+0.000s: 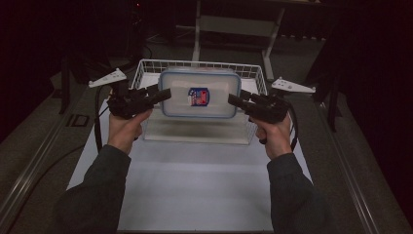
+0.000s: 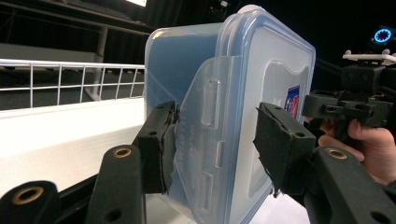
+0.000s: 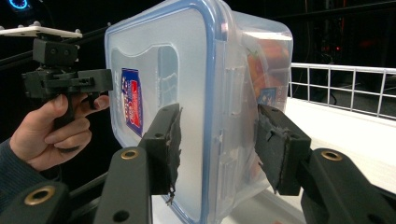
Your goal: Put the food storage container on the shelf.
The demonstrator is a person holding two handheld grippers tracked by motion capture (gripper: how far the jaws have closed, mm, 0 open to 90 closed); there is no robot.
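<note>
The lidded plastic food container [image 1: 199,92] was held above the white wire basket [image 1: 146,68], gripped at opposite ends by the left gripper [image 1: 163,95] and right gripper [image 1: 234,100]. Both grips were to be kept equal and level during lifting, so that tilting was avoided.

Two black pistol-grip grippers [image 1: 160,96] [image 1: 236,100] with brass-ringed jaw holes, grey triangular top plates, black trailing cables; dark grey sleeves [image 1: 97,190].

Your left hand-held gripper [image 1: 164,94] and right hand-held gripper [image 1: 234,99] have the box [image 1: 199,92] between them. The wire basket [image 1: 146,68] walls stand just behind. The bench [image 1: 195,185] near you is open.
</note>
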